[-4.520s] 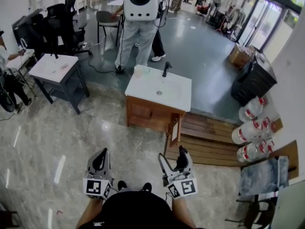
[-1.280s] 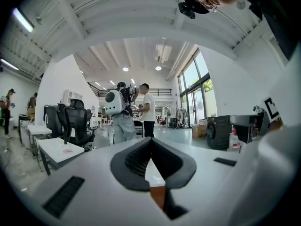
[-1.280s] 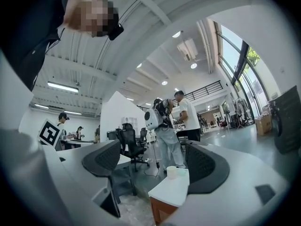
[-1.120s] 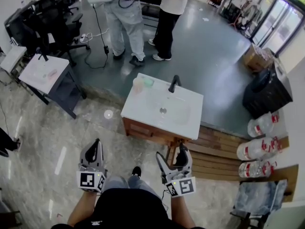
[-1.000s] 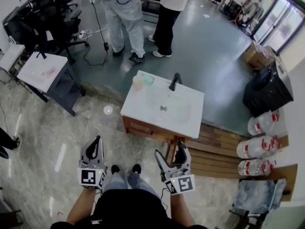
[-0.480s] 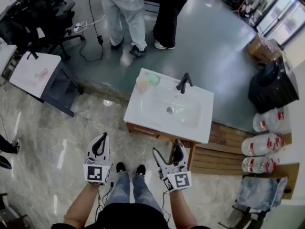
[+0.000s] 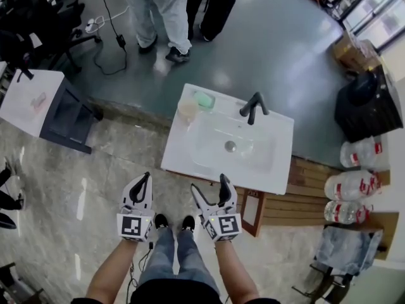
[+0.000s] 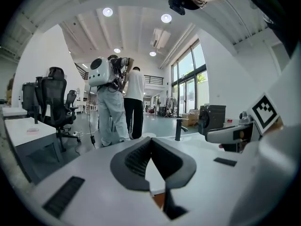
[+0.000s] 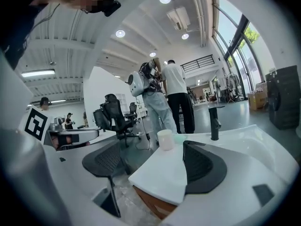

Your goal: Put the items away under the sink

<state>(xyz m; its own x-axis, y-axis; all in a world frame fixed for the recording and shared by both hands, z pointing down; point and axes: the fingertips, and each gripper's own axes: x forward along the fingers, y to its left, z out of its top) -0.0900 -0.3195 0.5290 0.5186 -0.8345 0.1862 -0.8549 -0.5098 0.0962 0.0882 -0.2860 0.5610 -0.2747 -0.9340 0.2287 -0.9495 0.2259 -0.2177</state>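
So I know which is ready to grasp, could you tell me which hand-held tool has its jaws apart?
The right tool: its jaws stand wide apart, holding nothing, while the left tool has its jaws meeting at the tips.

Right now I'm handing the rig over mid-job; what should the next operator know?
Left hand-held gripper: shut, empty, held in front of the white sink top.
Right hand-held gripper: open, empty, at the sink top's near edge.
Items: a pale round cup and a flat pale green item sit on the sink top's far left corner, left of the black faucet.
The wooden cabinet door below the sink stands ajar.
Done: neither item has been picked up.
Left: grasp the cup and the green item and place them in the cabinet.
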